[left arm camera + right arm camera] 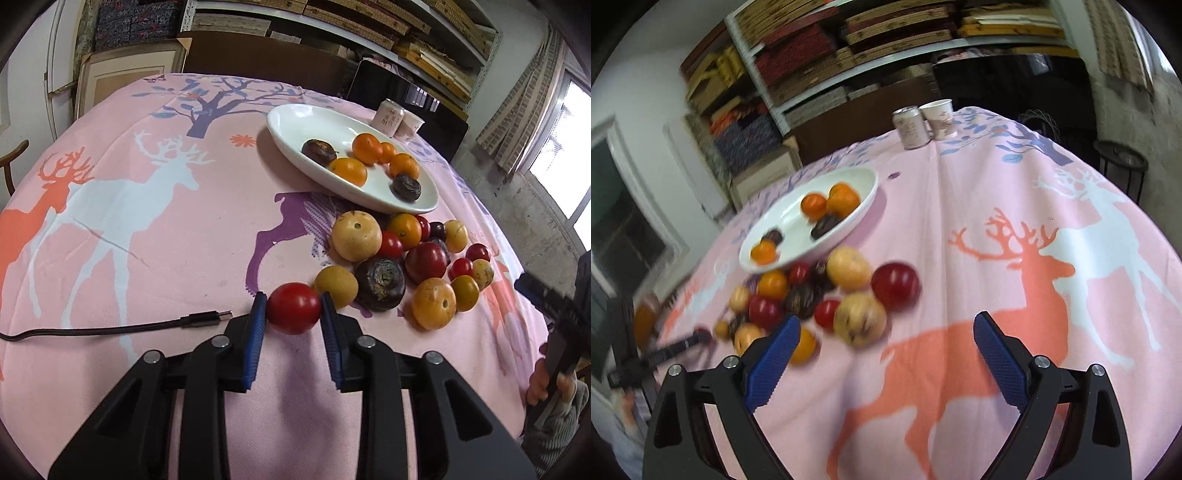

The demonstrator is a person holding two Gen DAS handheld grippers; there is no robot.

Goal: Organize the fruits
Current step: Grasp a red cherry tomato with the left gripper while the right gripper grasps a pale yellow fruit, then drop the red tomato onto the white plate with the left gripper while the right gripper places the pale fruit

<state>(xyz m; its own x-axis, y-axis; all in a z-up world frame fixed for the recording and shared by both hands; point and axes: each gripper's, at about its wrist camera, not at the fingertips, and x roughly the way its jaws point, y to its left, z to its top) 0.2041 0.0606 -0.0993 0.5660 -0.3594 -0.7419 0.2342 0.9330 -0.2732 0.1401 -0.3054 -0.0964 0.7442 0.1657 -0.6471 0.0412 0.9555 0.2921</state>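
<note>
Behind blue jaws — tomato [293,308] sides hidden

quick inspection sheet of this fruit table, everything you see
surface: round table under pink deer-print cloth
job's things: white oval dish holding four orange and two dark fruits; mixed fruit pile loose beside it
clutter: pink drink can, paper cup
grippers: left gripper shut on round red tomato; right gripper open, empty
cables: black USB cable on cloth
surroundings: stacked shelves, window
</note>
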